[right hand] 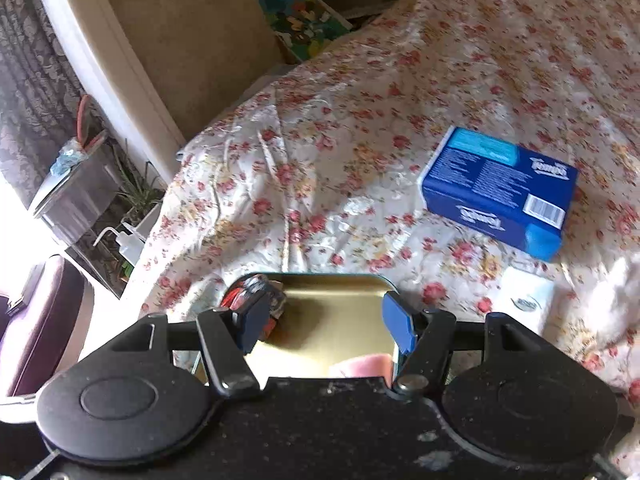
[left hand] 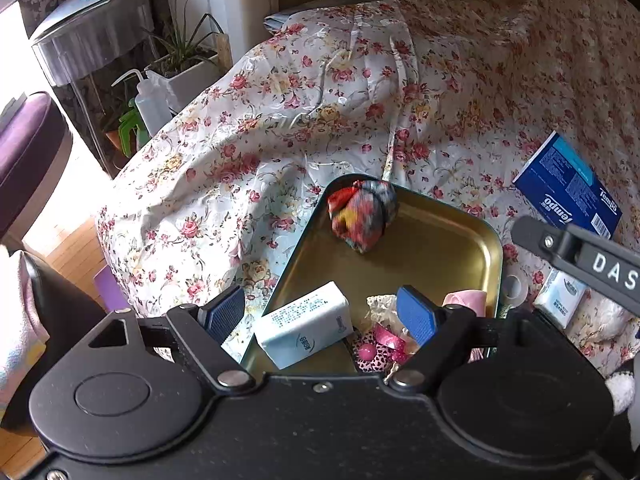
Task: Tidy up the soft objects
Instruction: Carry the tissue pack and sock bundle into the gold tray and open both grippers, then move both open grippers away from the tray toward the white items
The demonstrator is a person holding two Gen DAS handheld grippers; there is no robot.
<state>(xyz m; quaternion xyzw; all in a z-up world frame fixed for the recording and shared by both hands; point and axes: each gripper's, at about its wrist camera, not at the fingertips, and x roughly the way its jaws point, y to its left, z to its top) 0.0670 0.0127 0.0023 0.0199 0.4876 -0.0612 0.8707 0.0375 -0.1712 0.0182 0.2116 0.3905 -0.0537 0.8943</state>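
On the bed with the rose-patterned coverlet, toward the lower middle of the left wrist frame, sits a shallow gold metal tin tray already holding a white wrapped tissue pack, a knotted multicoloured cloth bundle and pink ribbon and lace trinkets. The left hand-held gripper hangs released, blue pads either side of the tissue pack without pressing it. The right hand-held gripper is likewise released and empty above the tray. At the right of its frame lie a blue cardboard tissue box and another small white tissue pack. That pack looks light and squashy with slippery film; a gentle pinch across its short sides seems best.
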